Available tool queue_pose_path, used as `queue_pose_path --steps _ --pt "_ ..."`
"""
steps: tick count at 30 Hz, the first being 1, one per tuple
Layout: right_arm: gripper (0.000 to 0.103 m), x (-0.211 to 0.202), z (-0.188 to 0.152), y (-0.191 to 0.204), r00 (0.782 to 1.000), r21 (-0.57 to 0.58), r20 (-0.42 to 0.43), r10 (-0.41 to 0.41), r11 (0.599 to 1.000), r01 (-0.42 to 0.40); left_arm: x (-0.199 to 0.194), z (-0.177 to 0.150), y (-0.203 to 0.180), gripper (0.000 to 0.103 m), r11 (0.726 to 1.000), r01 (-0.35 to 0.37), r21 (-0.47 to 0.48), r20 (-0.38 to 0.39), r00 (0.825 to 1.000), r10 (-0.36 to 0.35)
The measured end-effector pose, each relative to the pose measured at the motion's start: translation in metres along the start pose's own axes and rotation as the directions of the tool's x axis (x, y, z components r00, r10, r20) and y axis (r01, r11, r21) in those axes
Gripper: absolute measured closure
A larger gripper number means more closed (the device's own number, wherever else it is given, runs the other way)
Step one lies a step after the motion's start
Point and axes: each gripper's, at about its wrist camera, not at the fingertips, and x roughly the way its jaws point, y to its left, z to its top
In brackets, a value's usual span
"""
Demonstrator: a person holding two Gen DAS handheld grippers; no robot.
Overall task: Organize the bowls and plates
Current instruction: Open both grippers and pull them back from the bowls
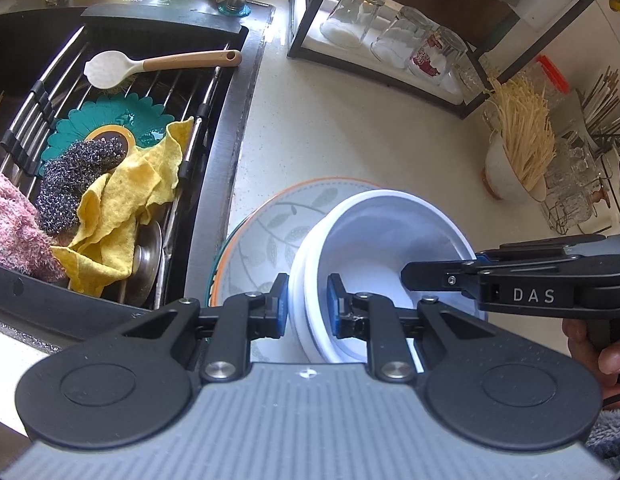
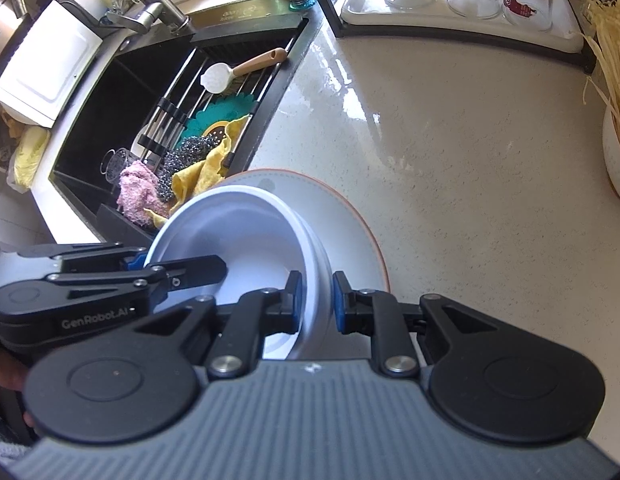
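Note:
A stack of white bowls (image 1: 374, 240) sits on a leaf-patterned plate (image 1: 265, 232) with an orange rim, on the counter beside the sink. My left gripper (image 1: 307, 304) straddles the bowls' left rim, one pad outside and one inside, shut on it. My right gripper (image 2: 316, 304) straddles the bowls' (image 2: 237, 236) right wall the same way, above the plate (image 2: 350, 236). Each gripper shows in the other's view, the right one (image 1: 430, 276) reaching into the bowl from the right, the left one (image 2: 181, 268) from the left.
The sink (image 1: 109, 20) at left holds a rack with a yellow cloth (image 1: 125, 200), steel scourer (image 1: 77, 176), pink cloth and white spoon (image 1: 109, 70). A black rack with upturned glasses (image 1: 394, 36) stands at the back. A bowl of dry noodles (image 1: 518, 152) stands at right.

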Motion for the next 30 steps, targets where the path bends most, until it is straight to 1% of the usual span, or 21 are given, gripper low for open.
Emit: queue_pose_path --steps 5,6,8,10,12,19,25,26,27,29,30 --pt "0.083 -0.001 -0.001 0.001 1.000 -0.004 -0.001 -0.006 1.000 0.006 0.000 0.000 -0.002 0.079 1.000 0.001 0.008 -0.002 1.000 -0.001" --pt "0.082 -0.001 -0.001 0.001 1.000 -0.002 -0.002 -0.007 1.000 0.007 0.000 -0.001 -0.002 0.076 1.000 0.001 0.009 -0.002 1.000 -0.001" --pt "0.082 -0.002 -0.001 0.002 1.000 0.001 0.000 -0.008 1.000 0.008 -0.002 -0.001 -0.002 0.067 1.000 0.006 0.002 0.002 1.000 -0.006" --pt "0.082 -0.003 -0.001 0.002 1.000 0.003 0.002 -0.016 1.000 0.016 -0.005 -0.002 -0.002 0.053 1.000 0.006 0.001 0.018 1.000 -0.006" --pt "0.081 -0.005 -0.001 0.003 1.000 0.003 0.007 -0.018 1.000 0.018 -0.010 -0.002 -0.003 0.050 1.000 0.001 0.003 0.038 0.999 -0.002" --pt "0.081 -0.019 -0.003 0.003 0.999 0.011 0.050 -0.018 1.000 0.018 -0.028 -0.002 -0.003 0.050 1.000 -0.006 -0.007 0.092 0.996 0.007" --pt "0.081 -0.041 -0.007 0.004 0.992 0.019 0.121 -0.035 0.999 0.032 -0.054 -0.004 -0.004 0.050 1.000 -0.018 -0.014 0.153 0.988 0.020" --pt "0.077 -0.045 -0.008 0.003 0.990 0.022 0.133 -0.042 0.999 0.039 -0.059 -0.004 -0.005 0.050 1.000 -0.014 -0.015 0.166 0.986 0.016" --pt "0.071 -0.049 -0.010 0.003 0.988 0.023 0.147 -0.047 0.999 0.044 -0.065 -0.004 -0.006 0.050 1.000 -0.014 -0.016 0.177 0.984 0.017" --pt "0.066 -0.057 -0.012 0.002 0.983 0.022 0.173 -0.056 0.998 0.053 -0.075 -0.003 -0.011 0.050 1.000 -0.024 -0.007 0.201 0.979 0.025" --pt "0.066 -0.062 -0.013 0.001 0.981 0.022 0.184 -0.062 0.998 0.059 -0.080 -0.003 -0.013 0.050 1.000 -0.029 -0.001 0.215 0.976 0.029"
